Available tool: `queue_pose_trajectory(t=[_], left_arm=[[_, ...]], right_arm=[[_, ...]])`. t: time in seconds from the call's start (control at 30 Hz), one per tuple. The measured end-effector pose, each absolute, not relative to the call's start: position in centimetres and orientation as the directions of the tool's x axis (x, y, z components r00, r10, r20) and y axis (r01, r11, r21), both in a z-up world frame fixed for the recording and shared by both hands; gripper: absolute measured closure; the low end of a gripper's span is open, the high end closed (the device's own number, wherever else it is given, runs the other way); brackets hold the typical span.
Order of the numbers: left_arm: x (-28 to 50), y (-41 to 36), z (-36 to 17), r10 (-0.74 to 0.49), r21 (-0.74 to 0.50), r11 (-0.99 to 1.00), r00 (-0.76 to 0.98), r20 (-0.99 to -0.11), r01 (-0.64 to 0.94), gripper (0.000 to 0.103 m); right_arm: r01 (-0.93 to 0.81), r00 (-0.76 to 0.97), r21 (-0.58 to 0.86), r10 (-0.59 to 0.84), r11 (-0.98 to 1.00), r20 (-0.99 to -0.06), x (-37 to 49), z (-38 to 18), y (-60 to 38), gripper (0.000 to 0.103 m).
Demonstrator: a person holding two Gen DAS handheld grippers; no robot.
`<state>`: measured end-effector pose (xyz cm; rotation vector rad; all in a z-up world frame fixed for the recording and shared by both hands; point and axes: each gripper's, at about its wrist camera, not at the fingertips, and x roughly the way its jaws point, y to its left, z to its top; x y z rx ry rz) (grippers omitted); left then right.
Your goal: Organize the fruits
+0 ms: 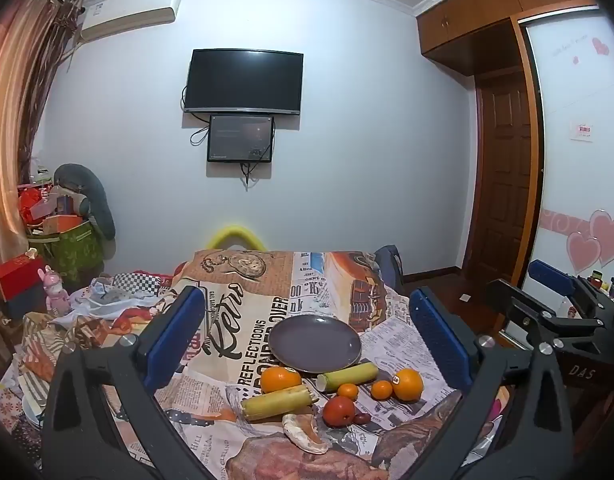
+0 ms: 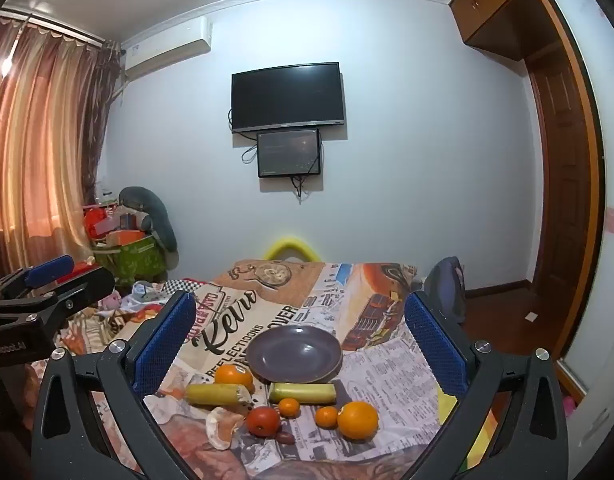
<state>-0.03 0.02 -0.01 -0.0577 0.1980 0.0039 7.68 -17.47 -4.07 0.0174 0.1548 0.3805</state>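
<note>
Tools (image 1: 307, 332) (image 2: 299, 336) gape apart — only right view shows curtain (image 2: 39, 152) fully.

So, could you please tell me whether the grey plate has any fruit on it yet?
Empty. The grey plate shows a bare surface in both views; the fruit, such as the big orange, lies on the cloth beside it.

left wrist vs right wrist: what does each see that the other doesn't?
Left wrist only: the right gripper off to its right, the heart-patterned wardrobe panel and a pink bunny toy.

Right wrist only: the left gripper off to its left, and a wide stretch of the orange curtain.

Both: the empty purple plate on the printed cloth, two large oranges, two small ones, a red fruit, two yellow-green stalks, the wall TV, and each view's own gripper open.
</note>
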Motion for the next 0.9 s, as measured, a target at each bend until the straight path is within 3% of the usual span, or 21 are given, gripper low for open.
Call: queue_pose_trajectory(t=[0.9], left_arm=[[0.09, 0.0, -0.04, -0.006, -0.044, 0.999, 0.979, -0.202, -0.003, 0.0]], right_arm=[[-0.376, 0.914, 0.049, 0.379, 0.925, -0.144, 7.42, -3.9, -17.1, 0.0]])
